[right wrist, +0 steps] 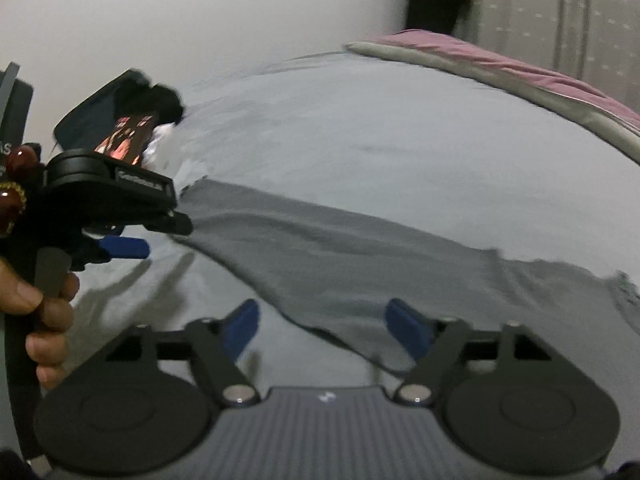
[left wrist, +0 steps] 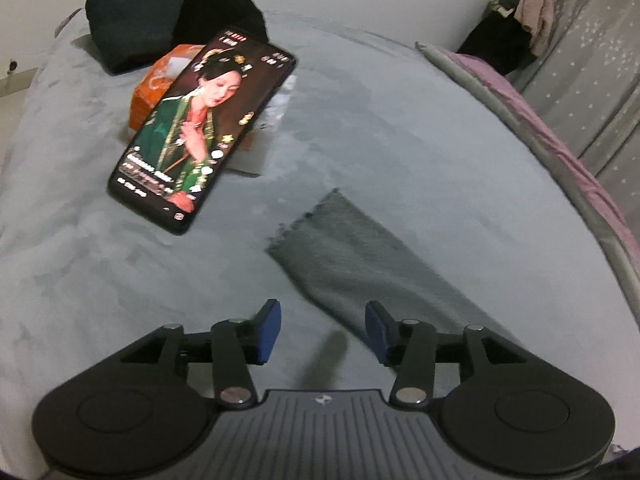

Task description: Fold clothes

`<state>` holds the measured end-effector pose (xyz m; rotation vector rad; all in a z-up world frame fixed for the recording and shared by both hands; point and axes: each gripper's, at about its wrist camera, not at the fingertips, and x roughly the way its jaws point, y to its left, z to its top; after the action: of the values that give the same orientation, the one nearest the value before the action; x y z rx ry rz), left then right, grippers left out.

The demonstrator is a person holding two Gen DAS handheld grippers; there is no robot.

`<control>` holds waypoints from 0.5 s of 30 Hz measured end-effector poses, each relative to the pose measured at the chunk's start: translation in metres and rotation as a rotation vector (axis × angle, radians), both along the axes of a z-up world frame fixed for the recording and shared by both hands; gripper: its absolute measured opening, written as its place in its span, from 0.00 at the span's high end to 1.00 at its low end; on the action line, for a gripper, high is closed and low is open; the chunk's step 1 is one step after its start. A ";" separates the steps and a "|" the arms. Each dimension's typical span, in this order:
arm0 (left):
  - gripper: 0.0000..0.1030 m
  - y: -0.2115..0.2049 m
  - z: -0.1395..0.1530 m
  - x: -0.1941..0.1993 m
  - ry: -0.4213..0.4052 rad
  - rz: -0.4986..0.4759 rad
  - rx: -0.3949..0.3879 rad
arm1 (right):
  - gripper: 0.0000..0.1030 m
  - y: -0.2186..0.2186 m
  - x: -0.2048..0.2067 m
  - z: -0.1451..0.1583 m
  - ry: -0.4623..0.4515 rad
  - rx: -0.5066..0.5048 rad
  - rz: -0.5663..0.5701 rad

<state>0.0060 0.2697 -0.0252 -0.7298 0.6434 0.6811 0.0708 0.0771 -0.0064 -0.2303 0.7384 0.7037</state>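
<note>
Bedroom, bed against a plain pale wall, dim indoor light.

Bed [left wrist: 400, 128] covered by a smooth grey-blue sheet; a grey blanket with a mauve top [left wrist: 540, 120] lies folded along its far right edge. White wall [right wrist: 200, 12] behind, unmarked. Grey curtain with small pale stars [left wrist: 592, 60] hangs at right. In the corner, dark and pink garments [left wrist: 524, 12] hang bunched, blurred.

Both wrist views hang low over the bed [left wrist: 400, 140], sharing the grey garment [right wrist: 340, 264]
</note>
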 end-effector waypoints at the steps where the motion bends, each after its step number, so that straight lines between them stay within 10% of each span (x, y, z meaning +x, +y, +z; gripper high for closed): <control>1: 0.48 -0.004 0.003 0.000 -0.007 -0.005 0.006 | 0.23 -0.007 -0.001 0.002 0.003 0.005 -0.016; 15: 0.35 -0.099 0.034 0.034 -0.072 -0.299 0.189 | 0.08 -0.109 -0.021 0.015 0.058 -0.018 -0.233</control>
<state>0.0399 0.1703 0.0086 -0.4685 0.5981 0.4312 0.0500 -0.0316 0.0086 -0.1374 0.8128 0.4841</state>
